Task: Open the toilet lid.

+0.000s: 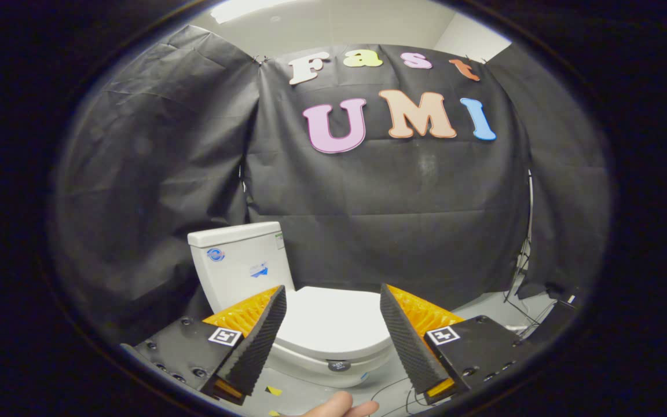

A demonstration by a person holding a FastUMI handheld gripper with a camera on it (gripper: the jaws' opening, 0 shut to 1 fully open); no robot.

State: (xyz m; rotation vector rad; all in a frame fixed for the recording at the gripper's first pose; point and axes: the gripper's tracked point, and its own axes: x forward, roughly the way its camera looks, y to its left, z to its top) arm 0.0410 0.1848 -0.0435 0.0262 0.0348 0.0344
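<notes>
Gripper view. The gripper [333,292] stood wide open, its two fingers [261,336] spread well apart and holding nothing. Each finger carried a ridged inner pad, and a small square marker [224,336] sat on the housing behind each one.

The toilet lid [333,321] was closed, lying flat on the bowl. It appeared between the two fingers and a little beyond their tips, not touched by either. A small dark round fitting [339,365] sat on the front of the bowl [304,362], just under the near edge of the lid.

The cistern [241,260] rose at the far left end of the lid, partly behind the left finger; it bore two small stickers on its front face. Black cloth [154,191] hung behind and to both sides of the toilet, forming the wall of the booth.

On the pale floor [484,304] to the right of the toilet, thin cables [521,315] ran toward a stand at the far right. A person's fingertip [339,406] showed at the near edge, below and between the fingers, above the floor.
</notes>
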